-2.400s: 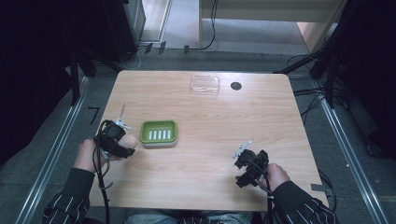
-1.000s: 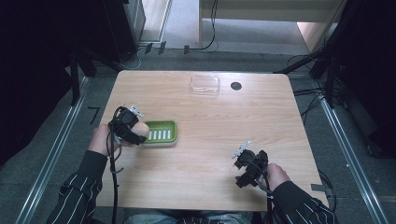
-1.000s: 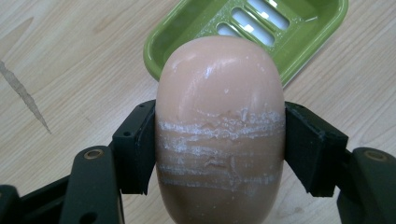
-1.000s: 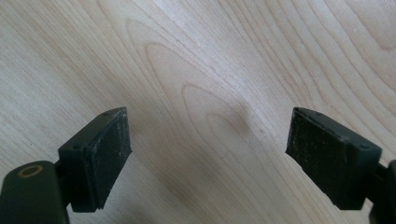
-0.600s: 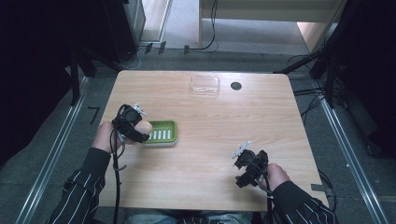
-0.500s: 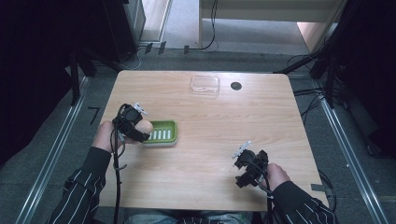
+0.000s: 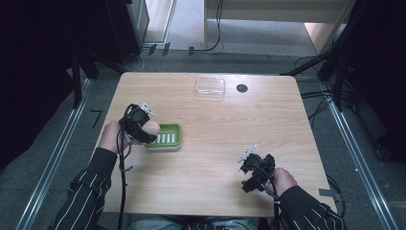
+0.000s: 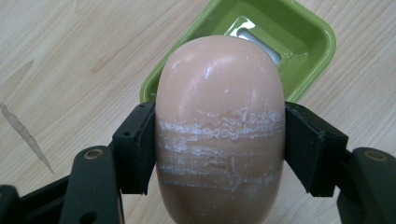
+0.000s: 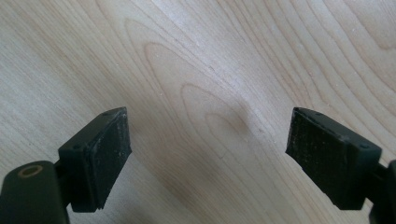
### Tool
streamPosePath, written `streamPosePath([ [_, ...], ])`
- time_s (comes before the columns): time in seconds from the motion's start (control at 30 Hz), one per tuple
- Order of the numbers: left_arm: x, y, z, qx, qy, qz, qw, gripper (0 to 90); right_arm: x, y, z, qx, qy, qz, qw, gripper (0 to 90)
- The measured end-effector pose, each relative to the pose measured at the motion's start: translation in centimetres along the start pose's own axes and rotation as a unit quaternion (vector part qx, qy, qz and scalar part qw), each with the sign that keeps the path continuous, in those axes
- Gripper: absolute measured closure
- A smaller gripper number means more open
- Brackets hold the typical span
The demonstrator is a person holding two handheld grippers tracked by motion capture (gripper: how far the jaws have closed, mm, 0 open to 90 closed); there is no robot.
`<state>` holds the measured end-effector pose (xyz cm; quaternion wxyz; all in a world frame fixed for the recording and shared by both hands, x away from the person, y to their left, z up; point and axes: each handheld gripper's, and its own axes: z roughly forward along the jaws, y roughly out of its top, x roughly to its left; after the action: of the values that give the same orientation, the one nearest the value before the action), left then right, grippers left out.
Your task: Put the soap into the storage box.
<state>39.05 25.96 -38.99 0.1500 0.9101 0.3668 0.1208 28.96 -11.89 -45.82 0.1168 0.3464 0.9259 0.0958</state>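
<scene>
We are looking down on a wooden table (image 7: 215, 143) where a person in striped sleeves is working a gripper in each hand. The left gripper (image 7: 143, 129) is sitting at the table's left side, and its two black jaws are clamping a peach-coloured soap bar (image 8: 220, 126) from either side. In the left gripper view the soap is standing up between the pads, its surface scored with pale, flaky bands (they are running across it roughly at the height of the pads). Behind and beneath the soap a green dish (image 8: 299, 51) is lying on the wood, with a slotted insert showing in its bottom; the soap is covering the dish's near corner in that view, though we cannot tell whether the two are touching. From the high view the soap (image 7: 151, 127) is sitting at the left end of the dish (image 7: 172, 142), over its rim.

The right gripper (image 7: 253, 170) is resting well apart from all this, near the table's front right, with the right hand (image 7: 283, 178) behind it. In the right gripper view its jaws are standing wide apart over bare wood grain, gripping nothing.

At the far edge a clear box (image 7: 210, 86) is lying flat, and just beside it a dark round hole (image 7: 242, 88) is showing in the tabletop.
</scene>
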Motion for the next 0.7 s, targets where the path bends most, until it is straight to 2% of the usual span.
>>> streamPosePath([
  [0.7, -0.4, 1.5, 0.7, -0.009, -0.013, 0.021, 0.9997, 33.8, 0.0, 0.0, 0.0, 0.000, 0.001, 0.000, 1.0000, 14.3],
])
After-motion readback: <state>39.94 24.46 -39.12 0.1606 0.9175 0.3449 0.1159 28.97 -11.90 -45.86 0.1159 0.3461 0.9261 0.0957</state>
